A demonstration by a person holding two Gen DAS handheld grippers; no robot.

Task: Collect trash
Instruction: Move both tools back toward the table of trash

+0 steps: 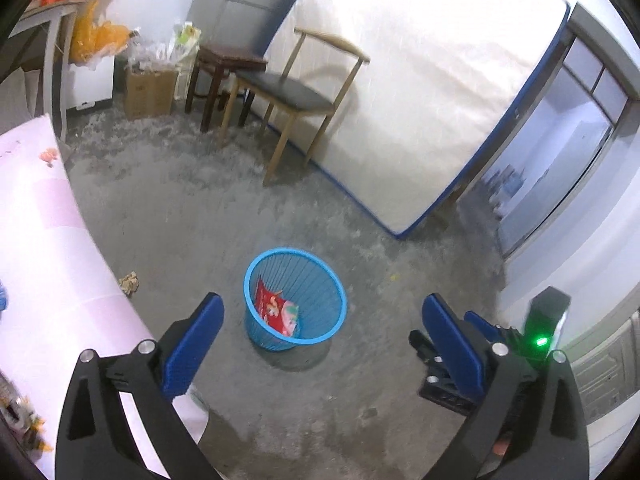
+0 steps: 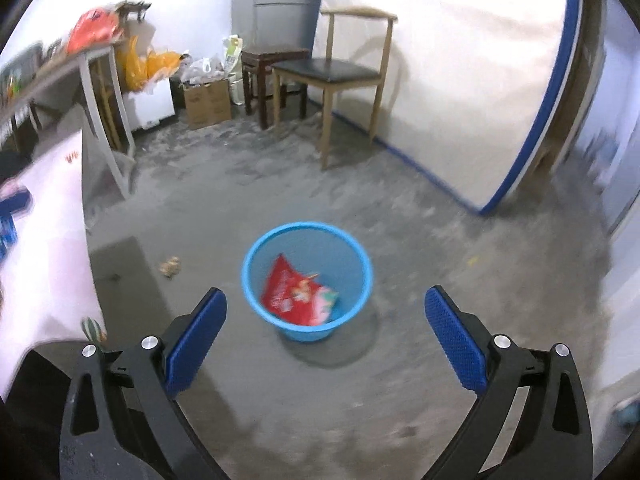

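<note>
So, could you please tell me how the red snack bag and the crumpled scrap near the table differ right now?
The red snack bag lies inside the blue basket; the crumpled paper scrap lies on the bare floor, outside it. The bag is large, bright and printed; the scrap is small, tan and balled up. Neither is held: both tongs are open and empty.

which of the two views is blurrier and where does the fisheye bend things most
Right wrist view is blurrier: the blue basket and red wrapper are smeared, and the left edge streaks. Left wrist view is sharper; there the mattress edge and white table bow strongly.
</note>
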